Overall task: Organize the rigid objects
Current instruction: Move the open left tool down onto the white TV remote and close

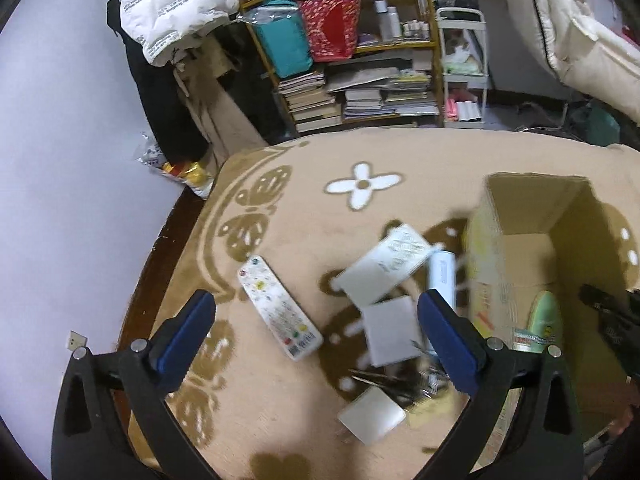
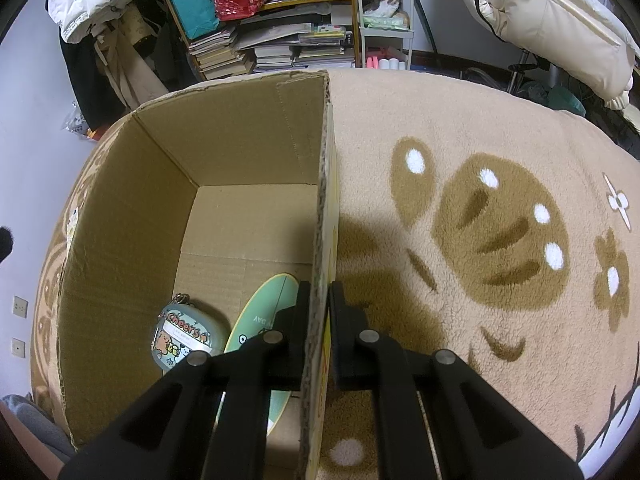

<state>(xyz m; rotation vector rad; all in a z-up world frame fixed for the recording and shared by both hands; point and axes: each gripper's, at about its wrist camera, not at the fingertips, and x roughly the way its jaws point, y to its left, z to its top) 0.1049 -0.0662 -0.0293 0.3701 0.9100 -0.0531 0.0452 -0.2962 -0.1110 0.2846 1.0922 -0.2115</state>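
Box [image 2: 256, 168] wall is clamped by right gripper [image 2: 318, 304], probably as a brace; left gripper [image 1: 316, 320], spread empty, is held over remote [image 1: 280, 308].

One box [image 2: 256, 140] — perhaps five items.

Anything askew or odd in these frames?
Mostly the pile: flat white boxes overlap crookedly beside the cardboard box, with thin dark tools loose under them. The remote lies apart at an angle. Right gripper is shut on the box wall; left gripper hangs open.
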